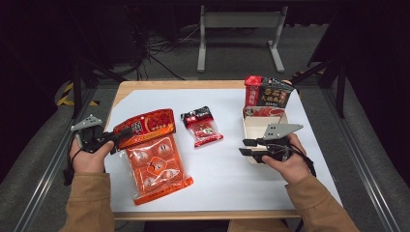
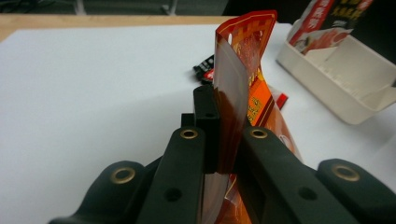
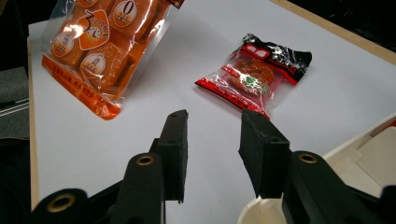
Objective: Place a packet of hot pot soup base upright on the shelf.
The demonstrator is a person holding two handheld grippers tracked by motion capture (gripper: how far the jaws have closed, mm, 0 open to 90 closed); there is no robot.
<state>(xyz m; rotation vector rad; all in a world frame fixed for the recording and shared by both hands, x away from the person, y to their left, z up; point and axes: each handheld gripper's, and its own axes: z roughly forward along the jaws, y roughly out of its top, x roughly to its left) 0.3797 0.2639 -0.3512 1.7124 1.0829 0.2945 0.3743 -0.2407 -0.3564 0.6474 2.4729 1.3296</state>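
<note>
My left gripper (image 1: 117, 136) is shut on the red header of a large orange snack bag (image 1: 155, 164), which holds several round wrapped pieces. In the left gripper view the header (image 2: 243, 65) stands on edge, pinched between the black pads of the left gripper (image 2: 223, 140). The bag's top is lifted while its lower end rests on the white sheet. Over the front corner of a white box (image 1: 252, 126), my right gripper (image 1: 245, 147) hovers open and holds nothing. In the right gripper view the jaws of the right gripper (image 3: 212, 140) point toward a small red-and-black snack packet (image 3: 254, 74).
The small packet (image 1: 202, 126) lies flat mid-table. A red-and-black package (image 1: 267, 95) stands in the far end of the white box (image 2: 348, 93). A white sheet (image 1: 227, 169) covers the wooden table (image 1: 159, 84), with floor and a metal stand beyond.
</note>
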